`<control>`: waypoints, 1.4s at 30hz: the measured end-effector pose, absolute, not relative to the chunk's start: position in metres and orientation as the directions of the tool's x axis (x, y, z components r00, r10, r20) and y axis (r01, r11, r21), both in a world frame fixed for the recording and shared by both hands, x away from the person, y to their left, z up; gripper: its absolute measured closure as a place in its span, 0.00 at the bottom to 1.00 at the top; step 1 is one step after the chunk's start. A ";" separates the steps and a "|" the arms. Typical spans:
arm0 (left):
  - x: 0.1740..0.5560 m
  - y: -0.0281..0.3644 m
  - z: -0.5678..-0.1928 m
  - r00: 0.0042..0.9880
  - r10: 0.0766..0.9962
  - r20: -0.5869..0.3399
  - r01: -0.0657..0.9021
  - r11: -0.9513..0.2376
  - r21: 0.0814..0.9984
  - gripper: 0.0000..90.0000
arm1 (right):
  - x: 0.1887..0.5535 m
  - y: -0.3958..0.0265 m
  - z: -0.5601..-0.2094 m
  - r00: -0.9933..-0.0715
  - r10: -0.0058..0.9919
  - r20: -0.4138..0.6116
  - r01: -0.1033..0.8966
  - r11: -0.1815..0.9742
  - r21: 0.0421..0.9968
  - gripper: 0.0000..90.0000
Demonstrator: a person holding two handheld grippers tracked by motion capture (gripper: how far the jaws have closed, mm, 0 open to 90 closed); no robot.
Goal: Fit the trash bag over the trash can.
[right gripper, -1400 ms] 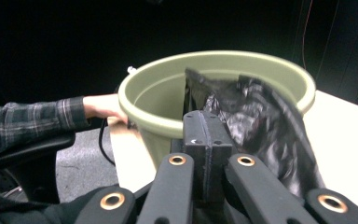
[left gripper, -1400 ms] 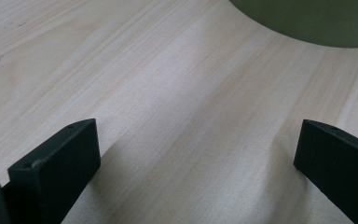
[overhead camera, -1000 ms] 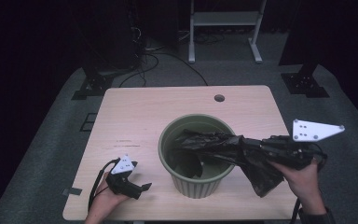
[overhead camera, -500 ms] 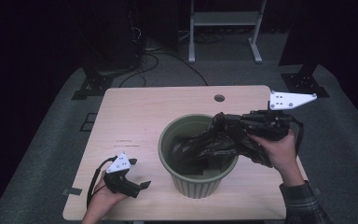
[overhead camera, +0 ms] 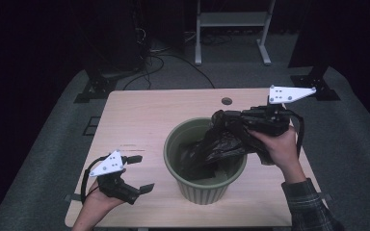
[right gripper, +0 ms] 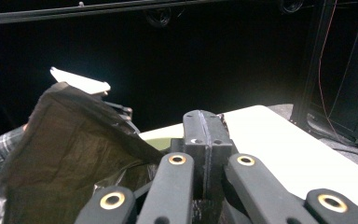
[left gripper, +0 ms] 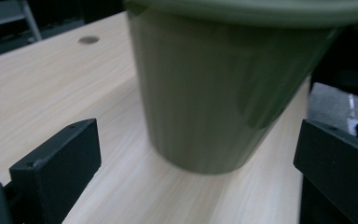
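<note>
The green bin [overhead camera: 204, 166] stands on the worktop [overhead camera: 149, 120], right of centre. A black bag [overhead camera: 221, 144] is draped over its far right rim and hangs inside. The right hand-held gripper [overhead camera: 219, 118] is clamped on the bag's edge above that rim. The left hand-held gripper [overhead camera: 142, 173], jaws apart and holding nothing, is held near the bin's left side.

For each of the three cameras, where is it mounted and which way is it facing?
High view: above the person's side, looking forward and down on the table; both forearms, left gripper, right gripper.
Left gripper view: rides the left gripper, low, facing the green bin; open jaws.
Right gripper view: rides the right gripper; shut jaws, black bag.
Shared: bin and table.
</note>
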State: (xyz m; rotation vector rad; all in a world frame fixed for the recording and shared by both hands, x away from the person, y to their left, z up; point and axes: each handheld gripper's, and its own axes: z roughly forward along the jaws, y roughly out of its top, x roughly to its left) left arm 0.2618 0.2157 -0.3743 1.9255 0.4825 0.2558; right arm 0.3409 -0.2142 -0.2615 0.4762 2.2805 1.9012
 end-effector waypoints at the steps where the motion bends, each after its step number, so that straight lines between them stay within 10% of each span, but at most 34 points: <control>1: 0.260 0.212 -0.368 0.902 0.430 -0.046 0.205 -0.332 0.921 0.00 | 0.341 -0.215 -0.262 -0.941 0.325 0.097 0.154 0.154 0.976 1.00; 25: 0.263 0.105 -0.287 0.980 0.197 0.032 0.035 -0.329 0.944 0.46 | 0.351 -0.215 -0.256 -0.934 0.341 0.106 0.166 0.151 0.974 1.00; 42: 0.295 0.035 -0.276 0.977 0.204 0.064 0.022 -0.395 0.918 0.49 | 0.356 -0.209 -0.250 -0.936 0.335 0.109 0.164 0.142 0.976 1.00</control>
